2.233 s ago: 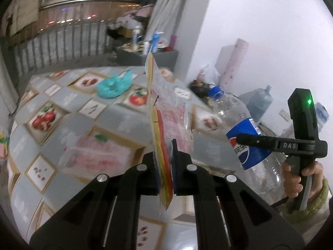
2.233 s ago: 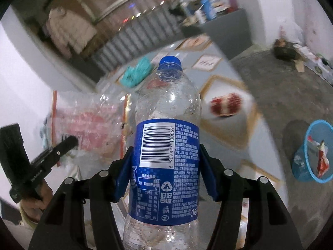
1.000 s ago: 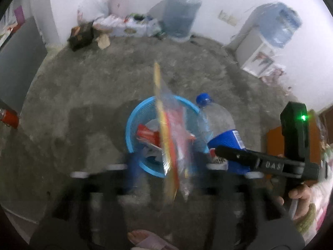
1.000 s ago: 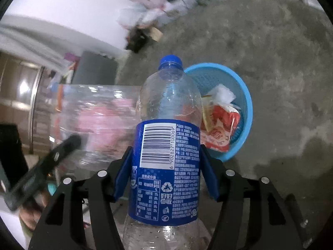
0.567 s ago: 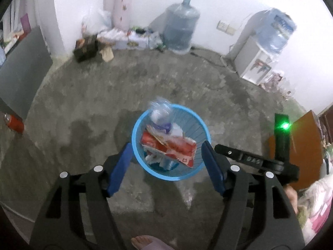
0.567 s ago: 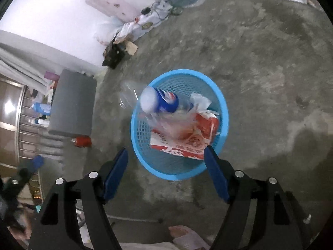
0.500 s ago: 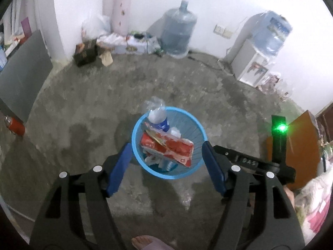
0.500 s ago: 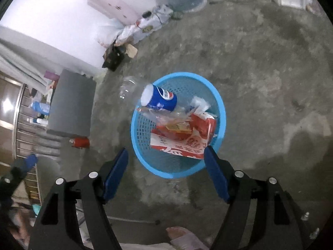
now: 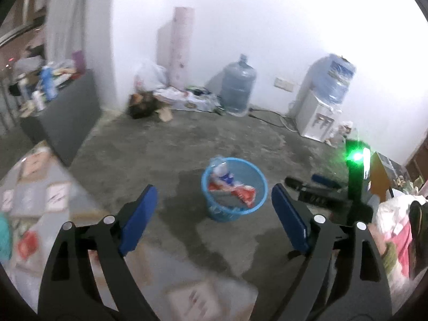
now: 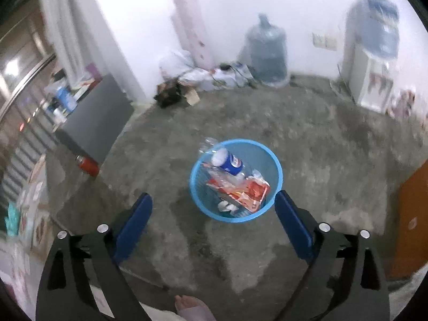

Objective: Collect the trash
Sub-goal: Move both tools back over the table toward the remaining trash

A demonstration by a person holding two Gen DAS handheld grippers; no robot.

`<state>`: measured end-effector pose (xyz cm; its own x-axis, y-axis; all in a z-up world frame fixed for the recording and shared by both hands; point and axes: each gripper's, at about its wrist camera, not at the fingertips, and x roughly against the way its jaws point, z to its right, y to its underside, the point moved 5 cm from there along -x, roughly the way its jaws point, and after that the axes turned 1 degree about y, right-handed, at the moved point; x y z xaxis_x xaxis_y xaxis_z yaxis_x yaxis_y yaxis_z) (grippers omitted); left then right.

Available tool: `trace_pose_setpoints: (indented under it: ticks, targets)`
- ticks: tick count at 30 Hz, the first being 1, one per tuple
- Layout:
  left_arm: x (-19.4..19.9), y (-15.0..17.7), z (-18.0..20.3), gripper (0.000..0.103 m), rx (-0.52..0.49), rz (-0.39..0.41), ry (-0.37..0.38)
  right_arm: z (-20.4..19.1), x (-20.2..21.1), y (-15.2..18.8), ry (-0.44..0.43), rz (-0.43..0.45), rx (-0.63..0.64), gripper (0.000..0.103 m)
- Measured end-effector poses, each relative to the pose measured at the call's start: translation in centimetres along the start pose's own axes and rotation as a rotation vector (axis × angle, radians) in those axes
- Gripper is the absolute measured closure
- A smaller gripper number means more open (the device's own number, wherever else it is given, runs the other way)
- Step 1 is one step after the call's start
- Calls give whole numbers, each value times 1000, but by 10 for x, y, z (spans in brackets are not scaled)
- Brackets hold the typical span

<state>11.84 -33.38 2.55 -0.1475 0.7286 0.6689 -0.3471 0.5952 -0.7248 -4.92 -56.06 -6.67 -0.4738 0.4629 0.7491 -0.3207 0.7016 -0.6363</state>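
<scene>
At centre frame, the blue basket [image 10: 278, 176] is holding the plastic bottle [image 10: 230, 161] and red wrapper [image 10: 240, 190] that both tools carried a second ago, so the left gripper [image 9: 214, 219] and right gripper [image 10: 214, 222] are opening wider, empty, viewing it from farther off.

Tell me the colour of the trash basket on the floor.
Light blue basket; clearest in the right wrist view.
</scene>
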Motion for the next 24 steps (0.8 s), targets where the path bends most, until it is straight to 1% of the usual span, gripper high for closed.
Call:
trace_pose_setpoints:
  ticks: [1,3,4,5,6,7,9,10,11,13,14,15,17,18,19,22,24]
  targets:
    - [22,13,-10,20,18,-3,-18,-10,10,1,11,8,19,12]
    - [51,31,-22,20,42,0,-58,-34,32,4,29,29,78,11]
    - [73,45,-32,20,61,9,-95,-45,40,6,36,44,109,10]
    - [88,54,-39,19,73,16,-116,-56,53,8,44,71,151,7]
    - [103,64,-45,19,89,22,-138,-70,67,10,50,108,200,7]
    - [125,79,-54,18,116,30,-173,-83,81,12,59,142,246,7]
    - [151,97,-71,15,156,38,-231,-106,101,18,70,169,323,7]
    - [170,112,-81,12,186,45,-283,-115,109,21,71,182,354,7]
    - [182,120,-87,12,201,49,-312,-126,120,25,63,201,376,7]
    - [207,140,-103,11,246,57,-384,-146,142,34,8,241,401,7]
    - [217,147,-110,10,266,62,-406,-157,153,39,-42,252,420,7]
    - [227,154,-115,9,290,68,-423,-168,164,47,-116,263,447,7]
    - [247,169,-129,9,359,92,-426,-185,179,58,-246,275,482,7]
    - [254,175,-131,9,390,107,-421,-195,184,65,-301,270,507,7]
    - [261,181,-136,9,424,125,-417,-205,187,73,-337,263,541,7]
    - [283,202,-149,9,495,163,-463,-225,189,90,-378,263,627,7]
    - [292,213,-153,9,534,178,-495,-238,186,100,-400,248,675,7]
